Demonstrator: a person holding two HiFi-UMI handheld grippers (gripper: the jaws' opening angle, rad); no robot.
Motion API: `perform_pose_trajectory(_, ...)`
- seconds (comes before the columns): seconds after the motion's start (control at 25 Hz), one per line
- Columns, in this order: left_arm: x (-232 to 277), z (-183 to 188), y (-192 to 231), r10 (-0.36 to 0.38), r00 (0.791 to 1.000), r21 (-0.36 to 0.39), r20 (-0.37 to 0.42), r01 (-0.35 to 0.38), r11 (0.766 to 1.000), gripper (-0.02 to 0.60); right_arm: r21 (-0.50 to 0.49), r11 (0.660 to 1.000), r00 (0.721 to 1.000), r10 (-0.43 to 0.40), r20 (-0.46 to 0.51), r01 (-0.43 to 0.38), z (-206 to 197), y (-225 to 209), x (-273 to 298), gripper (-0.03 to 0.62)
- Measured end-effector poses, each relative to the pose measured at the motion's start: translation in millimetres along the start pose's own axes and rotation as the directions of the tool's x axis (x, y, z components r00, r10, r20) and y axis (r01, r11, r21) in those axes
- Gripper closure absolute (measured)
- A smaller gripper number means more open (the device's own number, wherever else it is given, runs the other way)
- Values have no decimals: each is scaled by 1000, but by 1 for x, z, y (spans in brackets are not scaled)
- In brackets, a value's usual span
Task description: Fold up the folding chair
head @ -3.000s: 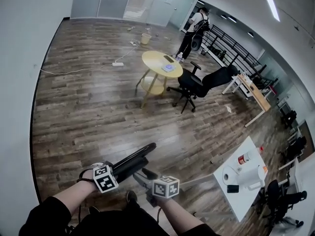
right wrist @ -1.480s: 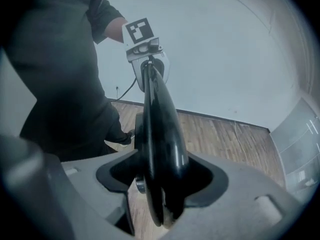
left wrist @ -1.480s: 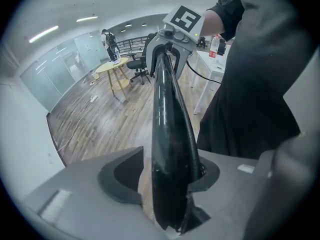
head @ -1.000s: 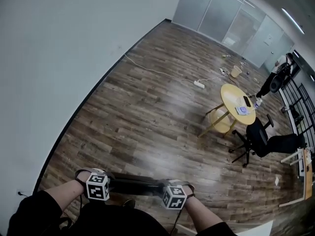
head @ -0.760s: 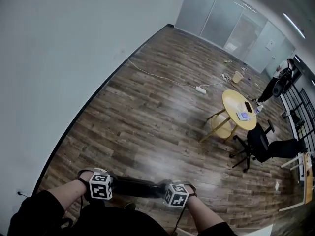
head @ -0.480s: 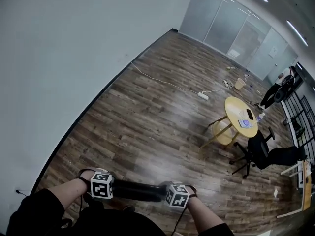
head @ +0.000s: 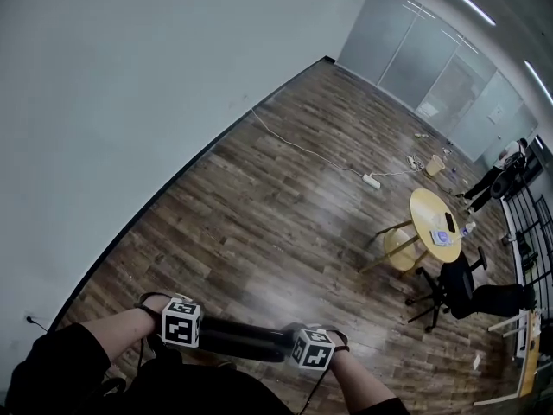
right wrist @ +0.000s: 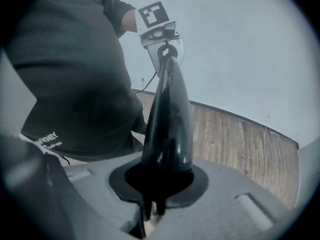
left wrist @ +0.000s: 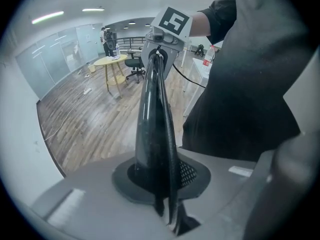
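The folded black folding chair (head: 242,337) lies crosswise in front of me as a dark bar between my two hands. My left gripper (head: 192,342) grips its left end, and my right gripper (head: 301,353) grips its right end. In the left gripper view the chair's thin black edge (left wrist: 156,129) runs from the left gripper (left wrist: 167,218) up to the other gripper's marker cube (left wrist: 173,21). The left jaws have just closed a little tighter on it. In the right gripper view the chair's glossy frame (right wrist: 169,124) fills the right gripper (right wrist: 150,211), which is shut on it.
A white wall (head: 130,85) with a dark baseboard fills the left. On the wood floor stand a round yellow table (head: 442,223) and a black office chair (head: 456,284). A white cable and power strip (head: 371,180) lie farther back. A person (head: 501,175) stands by glass partitions.
Three seconds ago the chair slanted away from me; now it lies crosswise. Over the last second both grips held, and the view swung toward the wall, so the table slid right.
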State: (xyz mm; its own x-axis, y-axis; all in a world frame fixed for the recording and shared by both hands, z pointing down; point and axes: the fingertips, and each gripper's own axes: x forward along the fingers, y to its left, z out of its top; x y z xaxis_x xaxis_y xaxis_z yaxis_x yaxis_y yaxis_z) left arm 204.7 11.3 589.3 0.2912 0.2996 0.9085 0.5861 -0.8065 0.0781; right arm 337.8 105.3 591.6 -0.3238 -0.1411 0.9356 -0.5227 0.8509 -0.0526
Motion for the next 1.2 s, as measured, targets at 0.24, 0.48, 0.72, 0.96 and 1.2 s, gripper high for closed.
perform_pose_trajectory(0.24,-22,-34,9,17,1000,-43,6,-17,999,532,-43,999,1000,16,-14,-17,39,-21,6,545)
perform_pose_trajectory(0.48,-52,-81,17,52,999,-85,2,-52,995,531,-101,994,999,26,-22,-28,92,-43,17,545)
perform_pose_trajectory(0.72,-85,-140,32,94,996,-135,0,-93,987,531,-148,988,999,33,-27,-36,157,-73,34,545)
perform_pose_trajectory(0.96,-118,-207,37,136,991,-204,0,-134,970,531,-220,974,998,49,-39,-56,229,-97,57,545)
perform_pose_trajectory(1.2,-147,-275,33,178,984,-293,-13,-174,940,531,-308,947,995,82,-50,-94,302,-116,86,545)
